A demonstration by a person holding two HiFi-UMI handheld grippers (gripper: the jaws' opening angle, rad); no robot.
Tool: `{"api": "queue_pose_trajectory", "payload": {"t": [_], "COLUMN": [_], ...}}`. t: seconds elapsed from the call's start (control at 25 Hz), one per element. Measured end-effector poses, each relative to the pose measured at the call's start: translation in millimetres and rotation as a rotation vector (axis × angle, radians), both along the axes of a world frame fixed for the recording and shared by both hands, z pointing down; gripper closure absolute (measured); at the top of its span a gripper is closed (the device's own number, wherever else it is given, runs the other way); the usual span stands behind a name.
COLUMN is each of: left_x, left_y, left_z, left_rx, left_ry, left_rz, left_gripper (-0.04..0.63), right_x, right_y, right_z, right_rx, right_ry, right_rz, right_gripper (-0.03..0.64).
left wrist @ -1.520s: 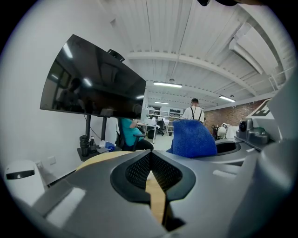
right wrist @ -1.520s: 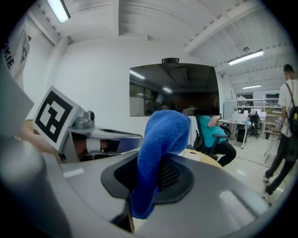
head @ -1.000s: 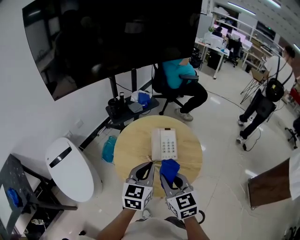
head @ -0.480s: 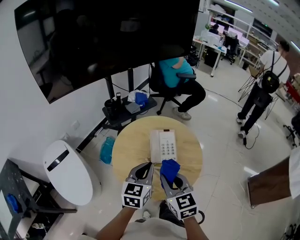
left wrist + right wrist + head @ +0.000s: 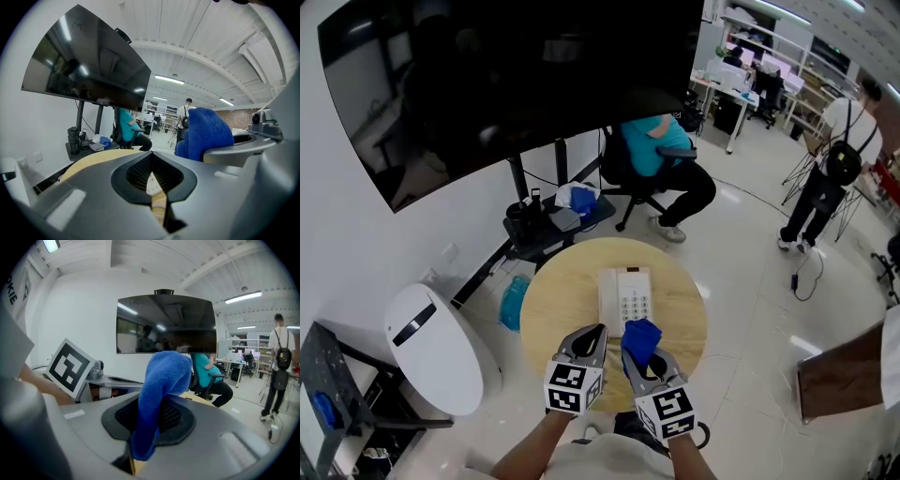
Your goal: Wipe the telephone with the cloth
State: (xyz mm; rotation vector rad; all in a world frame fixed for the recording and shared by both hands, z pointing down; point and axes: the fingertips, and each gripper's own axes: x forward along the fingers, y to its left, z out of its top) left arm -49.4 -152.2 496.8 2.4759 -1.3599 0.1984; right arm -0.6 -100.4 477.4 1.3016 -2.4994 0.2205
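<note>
Blue cloth (image 5: 640, 336): pinched in the right gripper (image 5: 648, 359), bunched up above its jaws; held over the near part of the wooden table (image 5: 555, 309), apart from the telephone.
Telephone (image 5: 626, 296): white, keypad up, laid at the middle of the round table, just beyond both grippers, touched by neither.
Left gripper (image 5: 596, 332): jaws pressed together, nothing between them.
Head view only: whole telephone and table top shown.
Left gripper view only: sliver of keypad and wood seen through the slot below the closed jaws.
Right gripper view only: cloth fold seen clamped between the pads; telephone hidden behind it.
</note>
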Motion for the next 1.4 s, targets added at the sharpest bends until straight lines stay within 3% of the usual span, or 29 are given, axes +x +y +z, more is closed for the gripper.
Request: {"api": "queue_pose_trajectory", "payload": {"t": [0.56, 0.84, 1.08, 1.4], "left_x": [17, 10, 8, 8], "left_y": [-46, -70, -88, -111], "left_z": [43, 77, 111, 141], "left_rx": [-0.111, -0.182, -0.259, -0.357], "left_ry": [-0.012, -0.014, 0.026, 0.143], "left_rz": [0.004, 0.015, 0.066, 0.102], "left_gripper": [0.593, 0.527, 0.471, 0.439], "right_x": [21, 22, 34, 49], "right_y": [-45, -61, -70, -83], "right_z": [19, 32, 39, 50], "right_rx": [-0.056, -0.09, -0.113, -0.147], "right_ry": [-0.017, -0.012, -0.001, 0.01], "right_rz": [-0.042, -0.071, -0.066, -0.05], "right_gripper": [0.555, 0.555, 0.555, 0.555]}}
